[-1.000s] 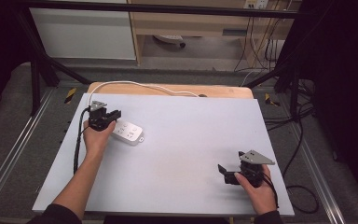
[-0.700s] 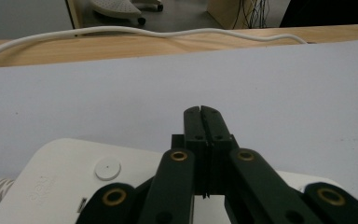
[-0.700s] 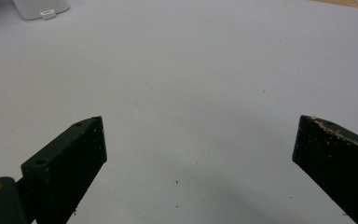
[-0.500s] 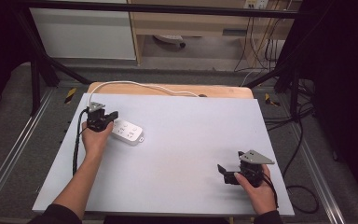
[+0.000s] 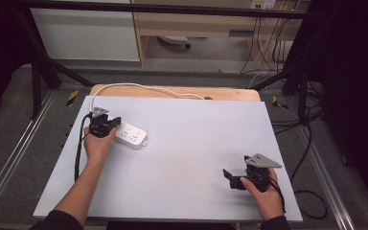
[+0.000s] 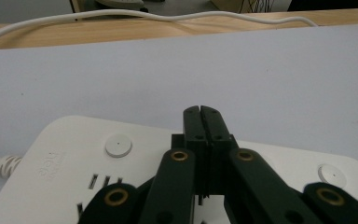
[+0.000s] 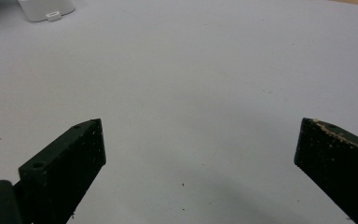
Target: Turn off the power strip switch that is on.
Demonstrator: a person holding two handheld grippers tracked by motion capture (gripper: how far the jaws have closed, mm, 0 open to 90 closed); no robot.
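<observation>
**Power strip under my left tongs, right tongs standing by**

Power strip (image 6: pixel 121 172) lies flat at the left of the grey table (image 5: pixel 196 143), its white cord (image 5: pixel 139 87) running off over the far wooden edge. Nearest me in the left gripper view, my left tongs (image 6: pixel 200 112) have their jaws pressed together with nothing between them, tips poised over the top face of the strip between its two round buttons (image 6: pixel 118 145). I judge that closed jaws serve as a single blunt point for pressing a button or nudging the strip; whether the tips touch the plastic I cannot tell.

My right tongs (image 7: pixel 198 135) are spread wide over bare table, well apart from the strip, apparently idle.

The left gripper view gives the sockets and buttons, which the high view reduces to faint marks. The high view alone relates both hands: left gripper (image 5: pixel 104 123) at the strip's cord end, right gripper (image 5: pixel 237 178) near the front right corner. Farther off, the right gripper view catches one end of the strip (image 7: pixel 46 9).
</observation>
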